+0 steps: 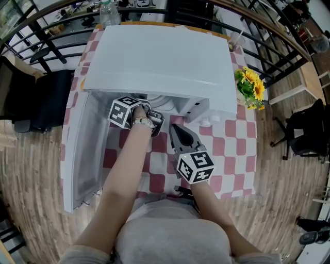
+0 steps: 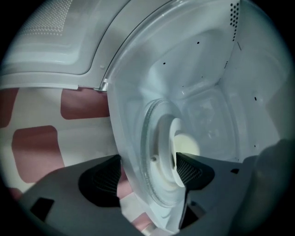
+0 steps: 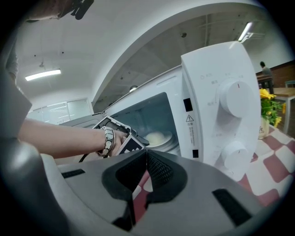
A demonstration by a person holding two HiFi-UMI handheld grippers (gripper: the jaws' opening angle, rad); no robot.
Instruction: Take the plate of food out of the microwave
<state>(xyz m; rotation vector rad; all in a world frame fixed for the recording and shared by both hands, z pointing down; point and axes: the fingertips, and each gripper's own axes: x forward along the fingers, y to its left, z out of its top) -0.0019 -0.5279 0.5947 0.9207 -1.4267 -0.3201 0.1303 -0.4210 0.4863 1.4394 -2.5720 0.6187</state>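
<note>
The white microwave (image 1: 154, 62) stands on the red-and-white checked table (image 1: 232, 139) with its door (image 1: 82, 149) swung open to the left. My left gripper (image 1: 153, 121) reaches into the opening. In the left gripper view, my left gripper (image 2: 150, 171) has its jaws wide apart, with the rim of the white plate (image 2: 180, 159), the glass turntable (image 2: 154, 156) and the cavity's front edge between them; neither pad presses on them. Pale food (image 2: 188, 145) lies on the plate. My right gripper (image 1: 178, 133) is shut and empty in front of the microwave. In the right gripper view the plate (image 3: 159, 137) shows inside the cavity.
A vase of sunflowers (image 1: 251, 87) stands at the table's right edge beside the microwave. A plastic bottle (image 1: 109, 13) is behind it. The control panel with two knobs (image 3: 237, 99) faces my right gripper (image 3: 146, 159). A black chair (image 1: 36, 100) sits left of the table, railings beyond.
</note>
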